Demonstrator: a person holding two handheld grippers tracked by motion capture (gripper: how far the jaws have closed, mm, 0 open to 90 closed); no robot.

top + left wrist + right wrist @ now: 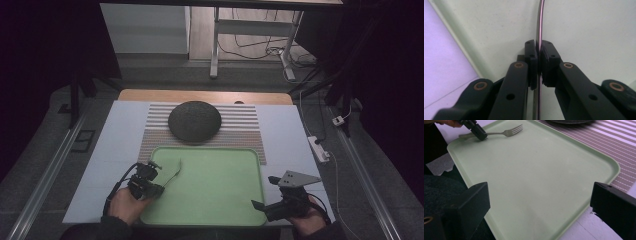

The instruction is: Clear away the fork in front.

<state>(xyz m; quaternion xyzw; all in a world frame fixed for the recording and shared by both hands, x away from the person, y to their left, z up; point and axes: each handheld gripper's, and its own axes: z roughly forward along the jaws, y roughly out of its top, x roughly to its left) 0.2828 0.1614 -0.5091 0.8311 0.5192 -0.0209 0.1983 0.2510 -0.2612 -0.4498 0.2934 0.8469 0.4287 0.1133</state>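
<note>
The left gripper (pixel 159 189) pinched the fork (pixel 507 132) mid-handle over the green tray (pixel 225 200), near its left edge; the right gripper (pixel 257 205) stood spread. Thin, stiff, slippery metal likely suited a mid-handle grip

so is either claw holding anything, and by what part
The left claw is shut on the fork, gripping its handle over the green tray. The right claw is open and holds nothing.

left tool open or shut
Shut on the fork. In the left gripper view the left tool has both jaws pressed against the thin metal handle, over the green tray.
</note>
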